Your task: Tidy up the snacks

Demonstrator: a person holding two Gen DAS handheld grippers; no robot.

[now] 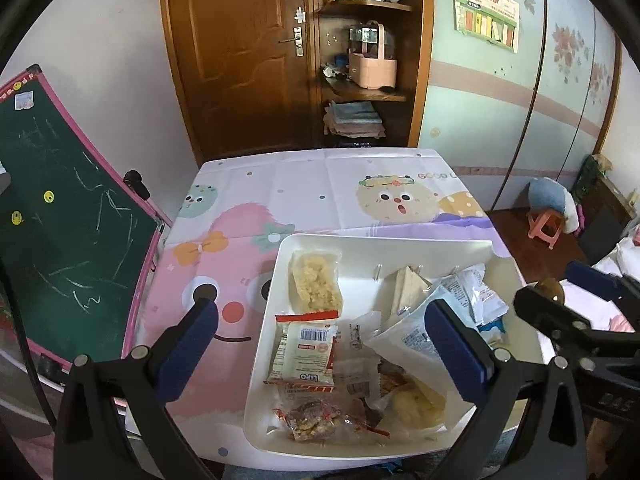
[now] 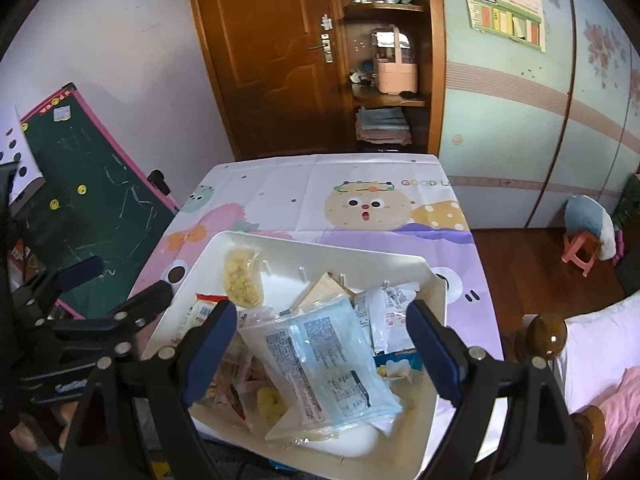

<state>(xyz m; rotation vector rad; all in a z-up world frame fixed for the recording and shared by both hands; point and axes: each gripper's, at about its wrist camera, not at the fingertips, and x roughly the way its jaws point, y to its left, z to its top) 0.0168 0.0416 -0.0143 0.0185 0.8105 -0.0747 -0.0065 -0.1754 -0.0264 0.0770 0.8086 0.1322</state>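
Note:
A white tray (image 1: pixel 264 332) sits on the near part of the table and holds several wrapped snacks. Among them are a clear pack of yellow crumbly cake (image 1: pixel 316 282), a red-and-white UFO packet (image 1: pixel 306 350), a nut bar in a clear wrapper (image 1: pixel 316 420) and a large pale blue packet (image 2: pixel 324 360). My left gripper (image 1: pixel 324 354) is open above the tray's left half and holds nothing. My right gripper (image 2: pixel 320 352) is open above the blue packet and holds nothing. The tray (image 2: pixel 200 256) also shows in the right wrist view.
The table wears a cartoon-print cloth (image 1: pixel 320 184). A green chalkboard with a pink frame (image 1: pixel 60 208) leans at the left. A wooden door and shelves (image 1: pixel 360 60) stand behind. A pink stool (image 1: pixel 546 230) and a bed lie to the right.

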